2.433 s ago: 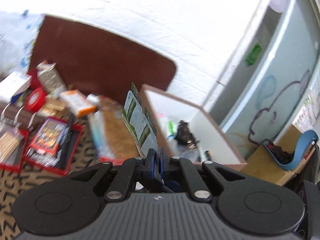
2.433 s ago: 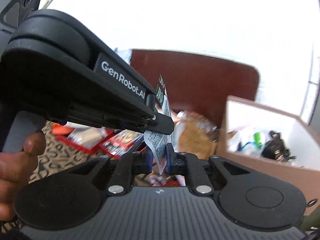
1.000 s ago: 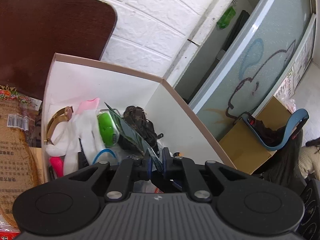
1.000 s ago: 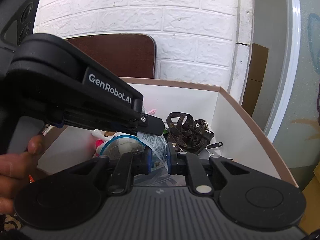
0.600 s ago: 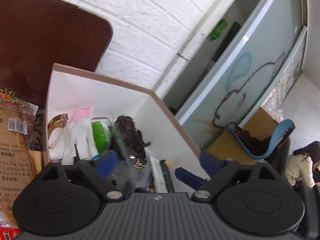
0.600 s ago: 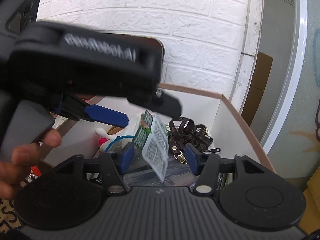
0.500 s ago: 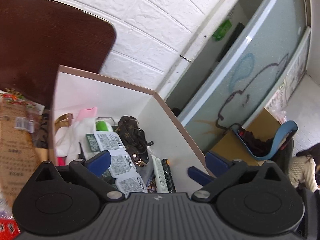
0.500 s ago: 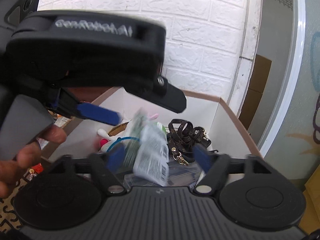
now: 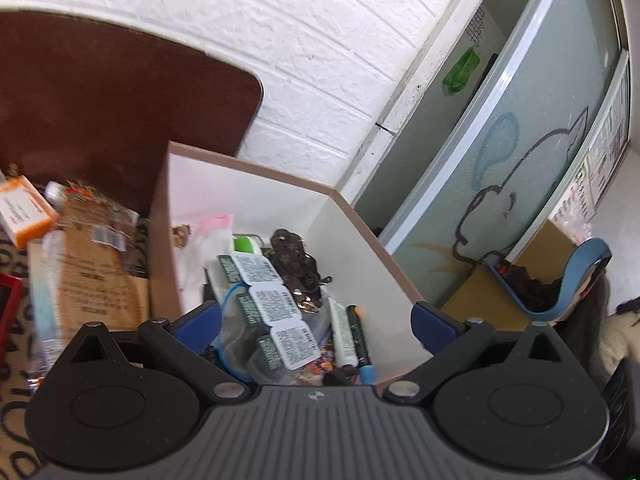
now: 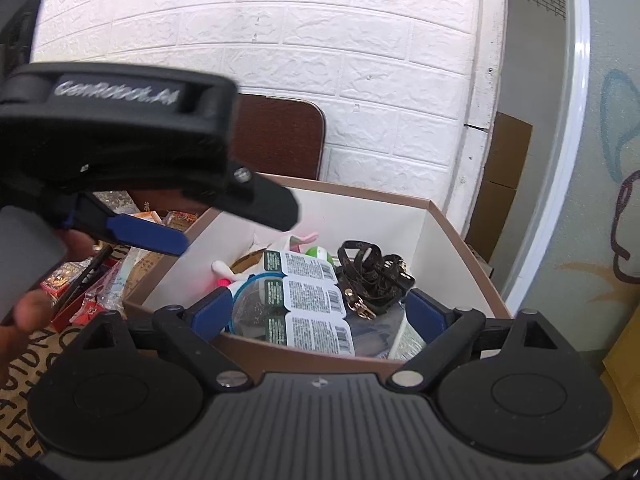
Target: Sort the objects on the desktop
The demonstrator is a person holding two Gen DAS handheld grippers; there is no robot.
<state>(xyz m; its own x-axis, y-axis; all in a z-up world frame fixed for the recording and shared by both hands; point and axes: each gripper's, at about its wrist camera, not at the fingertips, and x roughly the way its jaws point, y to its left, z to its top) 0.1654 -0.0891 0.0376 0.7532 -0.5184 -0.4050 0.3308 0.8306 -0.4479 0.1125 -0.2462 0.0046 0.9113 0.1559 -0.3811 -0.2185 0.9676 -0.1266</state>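
- The left gripper (image 9: 315,322) stood wide apart, its blue pads clear of everything, nothing between them but the view down into the box.
- The right gripper (image 10: 319,313) had its jaws still spreading, empty too; the pads touched nothing.
- Straight ahead of both lay the strip of three sealed packets (image 9: 270,302), white labels up with green ends, released and resting flat on the heap inside the cardboard box (image 9: 362,240).
- In the right wrist view the same strip (image 10: 308,300) lay over a clear round lid with a blue rim (image 10: 250,304).
- Just beside the strip, on its far right side, sat a brown patterned strap (image 10: 374,270) with a gold clasp, bunched up.
- Beyond the strip were a green round thing (image 10: 318,252) and a white and pink soft toy (image 10: 298,240); it was partly buried and hard to make out.
- Two markers (image 9: 352,334) lay along the box's right wall.
- The left gripper also showed from the side in the right wrist view (image 10: 216,216), above the box's left edge, held by a hand (image 10: 28,312).
- Left of the box, on a patterned cloth (image 9: 12,416), lay a tan snack bag (image 9: 90,264) and an orange and white carton (image 9: 24,210); a white brick wall (image 10: 320,40) stood behind.
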